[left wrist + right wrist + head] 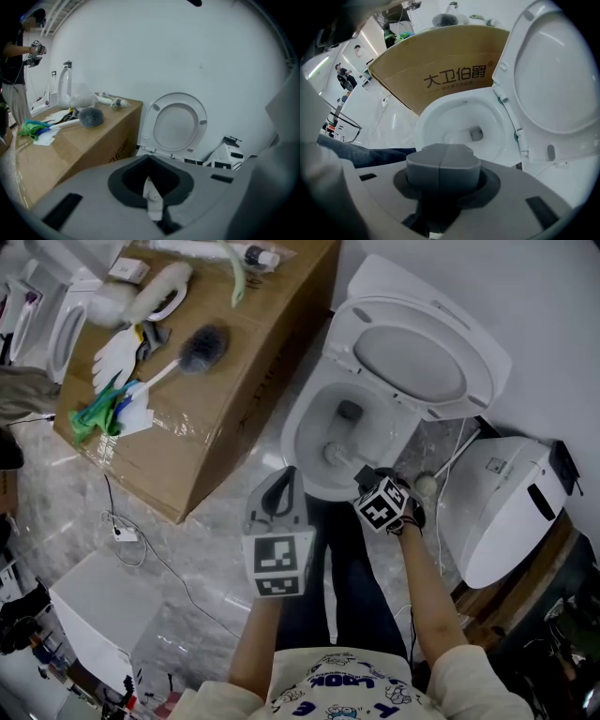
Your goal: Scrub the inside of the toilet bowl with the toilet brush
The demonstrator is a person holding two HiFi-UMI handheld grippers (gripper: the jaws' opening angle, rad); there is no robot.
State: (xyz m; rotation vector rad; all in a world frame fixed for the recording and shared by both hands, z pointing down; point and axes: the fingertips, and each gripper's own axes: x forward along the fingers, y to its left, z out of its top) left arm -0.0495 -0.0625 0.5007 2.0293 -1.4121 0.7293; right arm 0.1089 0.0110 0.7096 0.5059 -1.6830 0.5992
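Observation:
The white toilet bowl [298,432] stands open with its lid [412,357] up against the wall. My right gripper [361,476] reaches over the bowl's near rim, jaws shut together. A white brush head [334,454] sits inside the bowl just past its tips. The handle between the pads is hidden. In the right gripper view the shut right gripper [443,159] points at the bowl [426,117] and the drain. My left gripper [284,486] hangs in front of the bowl, open and holding nothing. In the left gripper view this gripper [150,183] faces the raised lid [178,123].
A large cardboard box [234,409] stands left of the toilet, with a grey fluffy brush [204,345], gloves and cloths on top. A white toilet unit [511,502] lies at the right, with a white ball [427,484] beside the bowl. Cables run over the marble floor [66,512].

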